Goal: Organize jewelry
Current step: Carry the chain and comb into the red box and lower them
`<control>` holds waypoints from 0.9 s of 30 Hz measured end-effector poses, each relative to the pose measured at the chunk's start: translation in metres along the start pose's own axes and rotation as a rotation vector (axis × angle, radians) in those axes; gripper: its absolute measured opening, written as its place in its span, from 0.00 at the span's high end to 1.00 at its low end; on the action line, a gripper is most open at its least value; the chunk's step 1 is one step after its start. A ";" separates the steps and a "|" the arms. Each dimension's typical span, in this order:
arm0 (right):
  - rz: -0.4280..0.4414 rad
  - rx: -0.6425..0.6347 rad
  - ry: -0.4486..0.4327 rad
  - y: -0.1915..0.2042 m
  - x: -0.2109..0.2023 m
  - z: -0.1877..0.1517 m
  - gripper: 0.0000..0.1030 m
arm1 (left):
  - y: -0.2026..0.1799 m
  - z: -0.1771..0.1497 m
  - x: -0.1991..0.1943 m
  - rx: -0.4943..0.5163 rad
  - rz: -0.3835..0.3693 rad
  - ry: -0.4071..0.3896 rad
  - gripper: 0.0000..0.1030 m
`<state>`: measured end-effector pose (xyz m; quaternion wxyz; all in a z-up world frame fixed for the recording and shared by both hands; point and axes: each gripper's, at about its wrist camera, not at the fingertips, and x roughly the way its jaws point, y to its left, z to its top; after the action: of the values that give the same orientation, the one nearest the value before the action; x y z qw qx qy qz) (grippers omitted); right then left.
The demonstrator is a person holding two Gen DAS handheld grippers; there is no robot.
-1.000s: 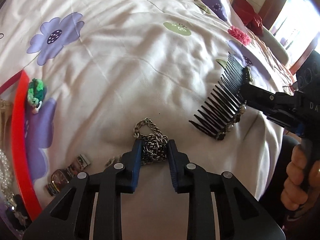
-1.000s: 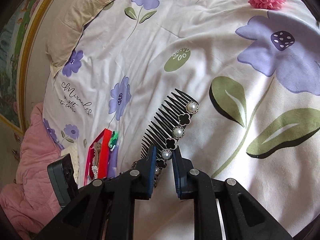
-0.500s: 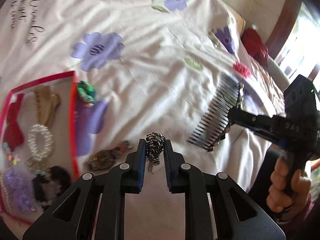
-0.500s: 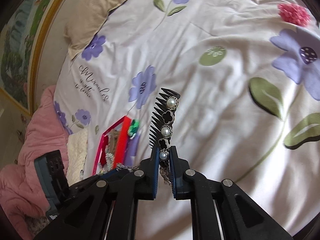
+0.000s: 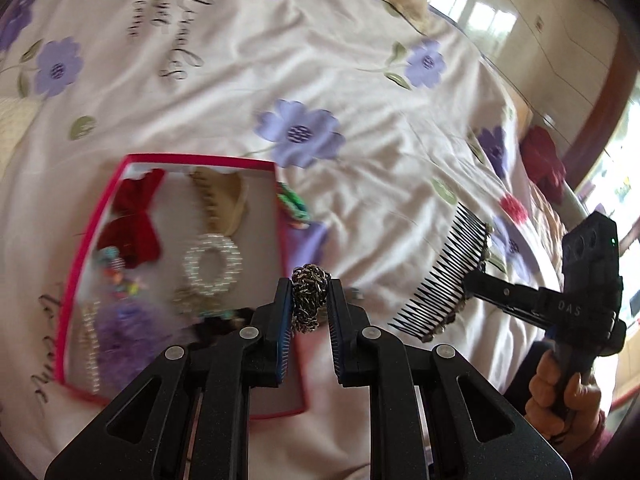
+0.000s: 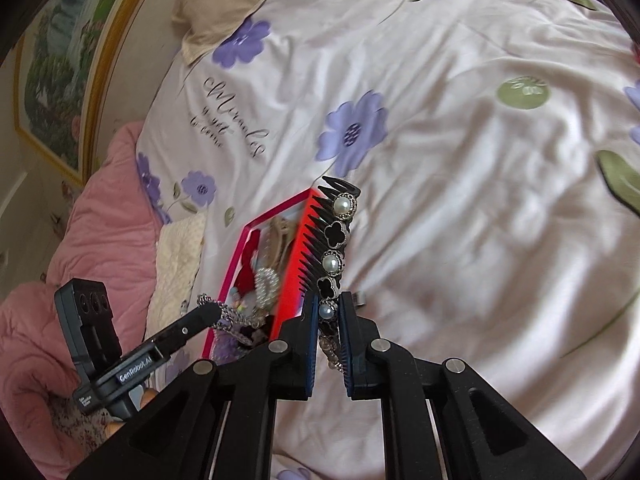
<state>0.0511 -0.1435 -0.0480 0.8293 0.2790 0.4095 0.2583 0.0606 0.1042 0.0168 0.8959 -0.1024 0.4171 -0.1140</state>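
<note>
My left gripper is shut on a bunched silver chain and holds it in the air over the right edge of the red box. The box holds a red bow, a beige claw clip, a pearl ring and purple pieces. My right gripper is shut on a black hair comb with pearls and black clovers, held above the bedspread beside the box. The comb and the right gripper also show in the left wrist view. The chain hangs from the left gripper in the right wrist view.
A green hair tie lies on the floral bedspread just right of the box. A pink blanket and a beige pillow lie at the bed's far side. A red cloth sits at the bed edge.
Both grippers have lifted their pieces off the bedspread and moved toward the red box. The chain now hangs over the box's edge and the comb is nearer to it.
</note>
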 end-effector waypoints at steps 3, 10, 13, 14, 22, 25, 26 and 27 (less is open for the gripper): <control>0.015 -0.020 0.023 0.013 0.011 -0.001 0.91 | 0.017 -0.001 -0.010 -0.030 0.019 -0.018 0.85; 0.051 -0.067 0.059 0.047 0.041 0.005 0.91 | 0.053 -0.006 -0.032 -0.081 0.061 -0.052 0.85; 0.071 -0.078 0.074 0.058 0.055 0.009 0.91 | 0.069 -0.008 -0.038 -0.112 0.080 -0.059 0.86; 0.078 -0.081 0.081 0.062 0.061 0.011 0.91 | 0.077 -0.008 -0.040 -0.129 0.084 -0.062 0.85; 0.110 -0.101 0.158 0.084 0.113 0.015 0.91 | 0.113 -0.005 -0.046 -0.198 0.116 -0.088 0.85; 0.105 -0.112 0.189 0.089 0.134 0.016 0.91 | 0.124 -0.004 -0.044 -0.224 0.120 -0.092 0.85; 0.103 -0.113 0.196 0.090 0.139 0.016 0.91 | 0.127 -0.002 -0.043 -0.231 0.118 -0.092 0.85; 0.102 -0.115 0.205 0.091 0.147 0.018 0.91 | 0.131 -0.001 -0.040 -0.241 0.114 -0.091 0.85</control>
<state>0.1255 0.0132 -0.0564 0.7834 0.2236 0.4620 0.3505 0.0506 0.2411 0.0089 0.9001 -0.1906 0.3917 -0.0073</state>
